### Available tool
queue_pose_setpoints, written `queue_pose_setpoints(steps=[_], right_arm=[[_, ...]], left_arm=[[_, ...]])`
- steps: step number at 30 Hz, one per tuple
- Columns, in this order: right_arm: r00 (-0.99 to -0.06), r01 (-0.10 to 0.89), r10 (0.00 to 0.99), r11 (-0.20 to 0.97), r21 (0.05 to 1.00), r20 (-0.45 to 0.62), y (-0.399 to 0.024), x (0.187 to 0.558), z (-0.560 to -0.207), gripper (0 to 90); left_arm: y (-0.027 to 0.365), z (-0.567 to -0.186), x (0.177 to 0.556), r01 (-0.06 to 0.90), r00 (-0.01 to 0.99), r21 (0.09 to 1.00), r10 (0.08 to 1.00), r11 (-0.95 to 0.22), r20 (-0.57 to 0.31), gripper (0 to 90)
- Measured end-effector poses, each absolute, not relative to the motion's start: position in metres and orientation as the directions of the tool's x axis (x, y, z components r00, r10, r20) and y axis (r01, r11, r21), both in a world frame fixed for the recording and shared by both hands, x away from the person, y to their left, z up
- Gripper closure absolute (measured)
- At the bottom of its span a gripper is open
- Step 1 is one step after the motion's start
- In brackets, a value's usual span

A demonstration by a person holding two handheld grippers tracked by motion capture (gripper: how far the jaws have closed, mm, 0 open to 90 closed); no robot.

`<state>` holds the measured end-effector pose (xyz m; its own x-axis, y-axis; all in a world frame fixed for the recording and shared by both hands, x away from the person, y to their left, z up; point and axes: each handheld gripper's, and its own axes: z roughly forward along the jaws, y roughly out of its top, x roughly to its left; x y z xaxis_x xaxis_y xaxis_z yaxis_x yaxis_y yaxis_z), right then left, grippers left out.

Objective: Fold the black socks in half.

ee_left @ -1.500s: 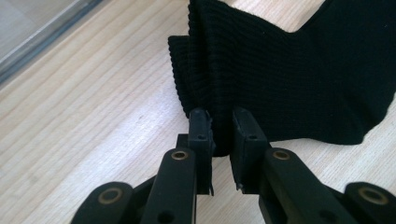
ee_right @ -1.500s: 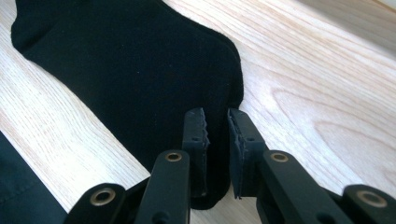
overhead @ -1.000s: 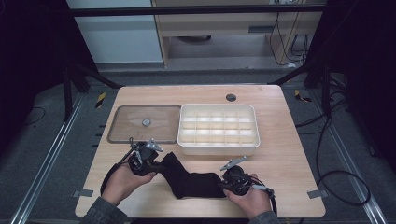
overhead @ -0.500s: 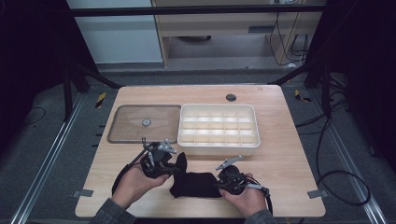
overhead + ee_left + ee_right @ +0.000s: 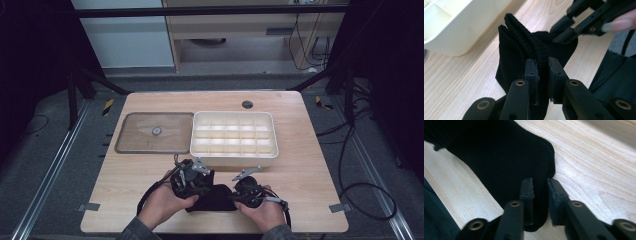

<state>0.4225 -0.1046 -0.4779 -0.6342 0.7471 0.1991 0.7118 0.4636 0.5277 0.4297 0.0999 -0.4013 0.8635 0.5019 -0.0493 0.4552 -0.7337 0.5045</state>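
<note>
Softly ribbed black knit sock (image 5: 524, 50) bunches between left gripper (image 5: 542, 72) fingers.

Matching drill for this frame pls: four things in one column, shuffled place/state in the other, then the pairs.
1. black sock
2. white divided tray
3. clear lid
4. left gripper

A. flat on the table, left of the tray
B. clamped on ribbed cuff
C. folded at the near edge, between both hands
D. compartments empty, mid-table

Pairs: 1-C, 2-D, 3-A, 4-B
</note>
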Motion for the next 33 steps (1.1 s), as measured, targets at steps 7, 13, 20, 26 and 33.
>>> queue_pose_setpoints(steps=[7,13,20,26,33], right_arm=[[-0.63,0.702,0.755,0.453,0.549,0.183,-0.116,0.412,-0.469,58.3],[-0.637,0.705,0.746,0.462,0.537,0.195,-0.116,0.41,-0.473,77.2],[-0.64,0.711,0.739,0.464,0.529,0.211,-0.115,0.412,-0.474,82.3],[-0.633,0.717,0.741,0.454,0.529,0.222,-0.115,0.413,-0.477,82.6],[-0.637,0.711,0.738,0.45,0.541,0.223,-0.116,0.413,-0.477,75.9]], left_arm=[[0.097,-0.409,0.43,0.456,0.865,0.499,0.498,-0.737,-0.055,79.5],[0.093,-0.415,0.428,0.453,0.869,0.497,0.49,-0.74,-0.063,79.5],[0.086,-0.41,0.424,0.431,0.883,0.505,0.465,-0.748,-0.065,79.5],[0.073,-0.424,0.418,0.411,0.896,0.488,0.441,-0.77,-0.057,79.2],[0.069,-0.439,0.423,0.444,0.88,0.489,0.468,-0.751,-0.08,79.1]])
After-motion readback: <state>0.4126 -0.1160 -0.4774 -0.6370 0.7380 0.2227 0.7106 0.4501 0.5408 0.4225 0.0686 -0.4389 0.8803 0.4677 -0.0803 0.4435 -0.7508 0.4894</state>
